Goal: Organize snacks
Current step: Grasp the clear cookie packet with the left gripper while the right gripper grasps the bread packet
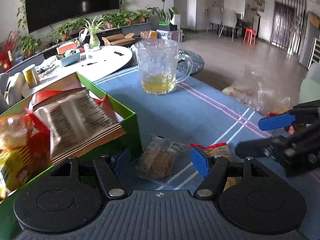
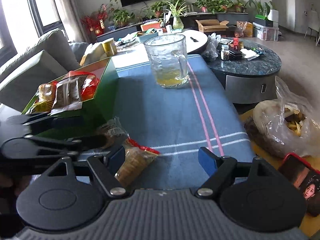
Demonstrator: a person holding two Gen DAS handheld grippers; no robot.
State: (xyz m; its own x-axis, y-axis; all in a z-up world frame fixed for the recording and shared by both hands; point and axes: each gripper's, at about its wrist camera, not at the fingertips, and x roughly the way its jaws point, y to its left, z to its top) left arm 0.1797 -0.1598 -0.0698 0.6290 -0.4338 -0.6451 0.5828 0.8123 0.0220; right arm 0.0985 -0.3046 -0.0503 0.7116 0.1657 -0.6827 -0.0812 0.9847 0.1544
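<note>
Far left: green box (image 1: 112,108), already holding packets, sat on blue-cloth tabletop (image 1: 180,108). Just right, near edge: clear cookie pkt (image 1: 158,160) lay flat btwn wide-open, empty left tongs (image 1: 160,160). Best closed squarely on pkt, lifted clear of box wall. Right tongs (image 2: 162,160) also open, empty, red-edged pkt (image 2: 136,158) touching its left finger. Mug (image 1: 160,68) far behind; kept clear.

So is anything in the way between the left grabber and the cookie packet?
No, nothing visible is. The cookie packet lies on the blue cloth right between the open fingers of the left gripper. The green box stands just to its left, and its near wall is the only thing to lift over.
</note>
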